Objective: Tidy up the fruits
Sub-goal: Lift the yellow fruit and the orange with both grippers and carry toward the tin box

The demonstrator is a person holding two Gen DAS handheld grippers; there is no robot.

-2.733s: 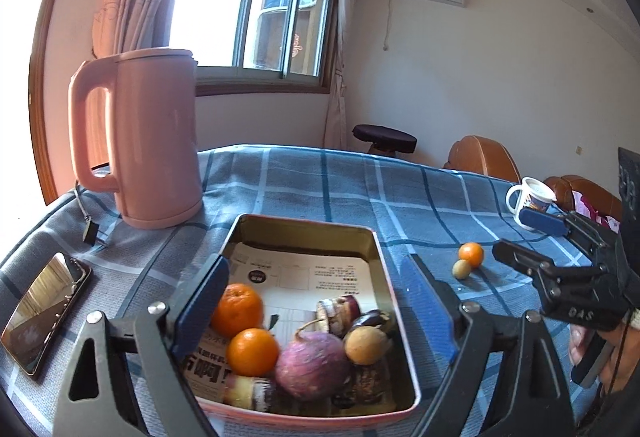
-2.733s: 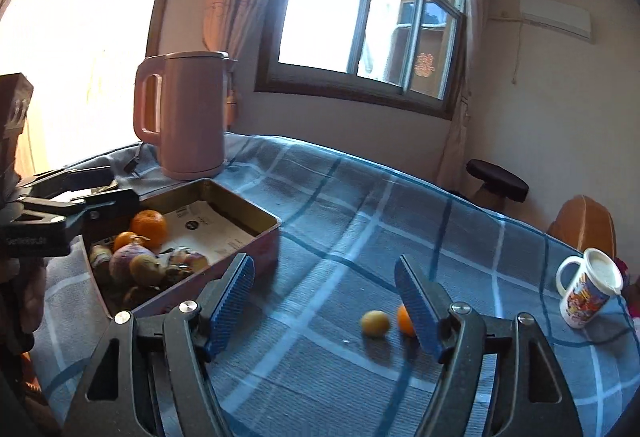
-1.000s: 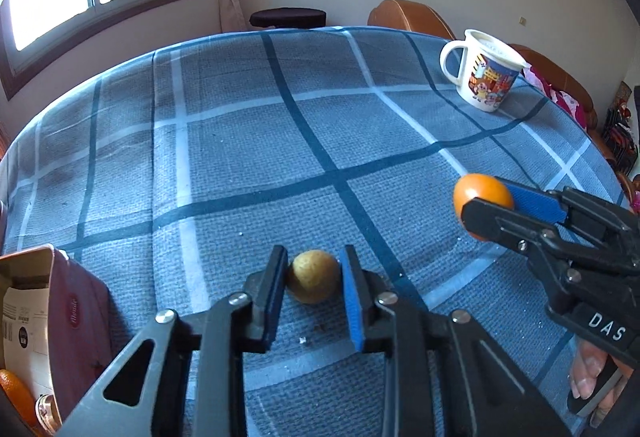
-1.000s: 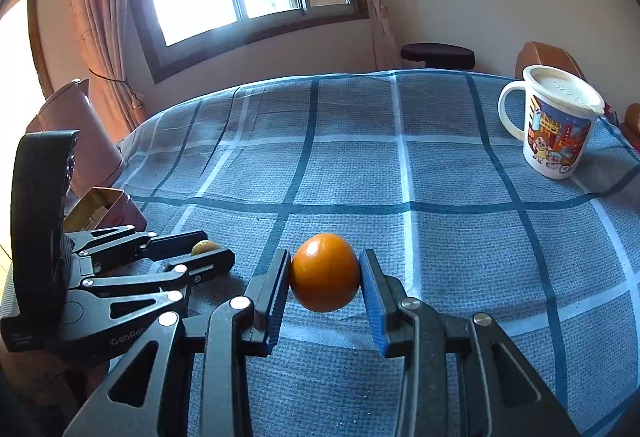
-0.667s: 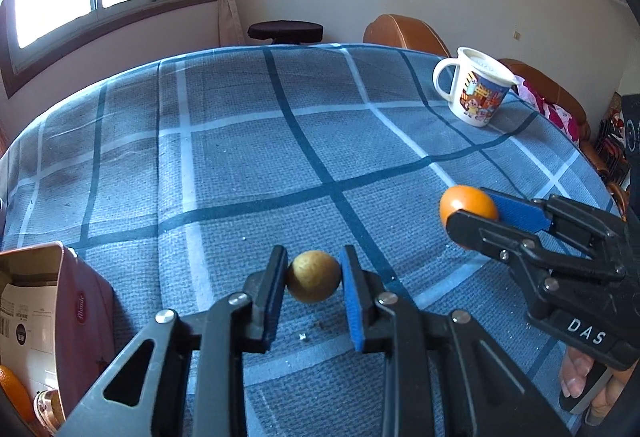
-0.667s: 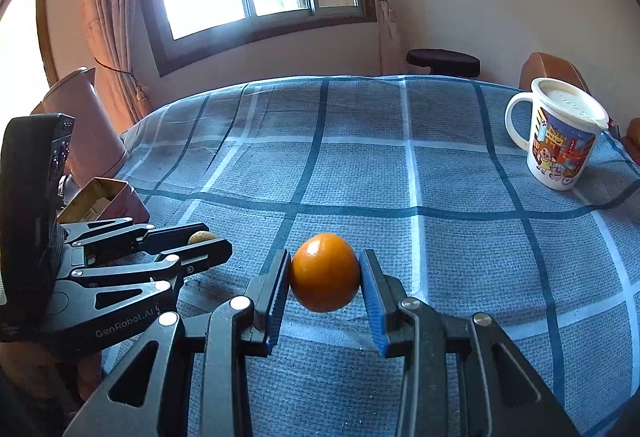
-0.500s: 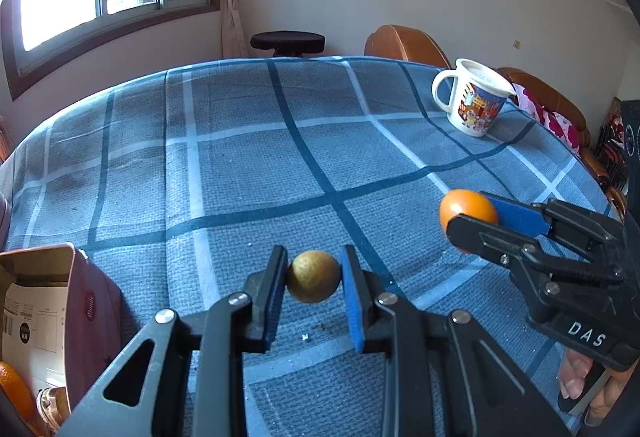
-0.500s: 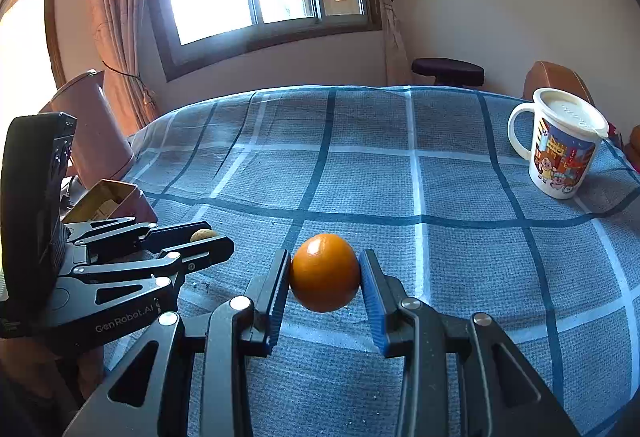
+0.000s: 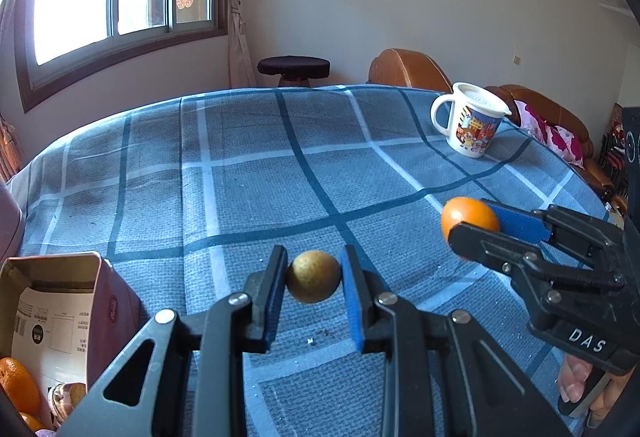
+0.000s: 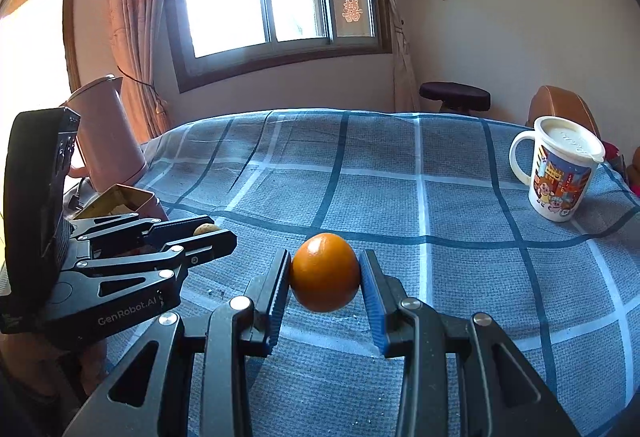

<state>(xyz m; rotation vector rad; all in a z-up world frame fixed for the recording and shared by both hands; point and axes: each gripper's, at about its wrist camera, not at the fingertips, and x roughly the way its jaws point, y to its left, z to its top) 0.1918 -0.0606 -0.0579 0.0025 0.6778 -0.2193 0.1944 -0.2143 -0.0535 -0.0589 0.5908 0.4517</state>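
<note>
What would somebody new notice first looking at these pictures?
Two fruits held up over the blue checked tablecloth: an orange in the right gripper and a small yellow-brown fruit in the left gripper. Next, the cartoon mug standing at far right, and the tin at lower left with more fruit inside.

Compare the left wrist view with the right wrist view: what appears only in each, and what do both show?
Only the left wrist view shows inside the tin box: printed paper and an orange.

Only the right wrist view shows the pink kettle and curtain.

Both show the left tool gripping a yellowish fruit, the right tool gripping an orange fruit, the cartoon mug and the checked tablecloth.
</note>
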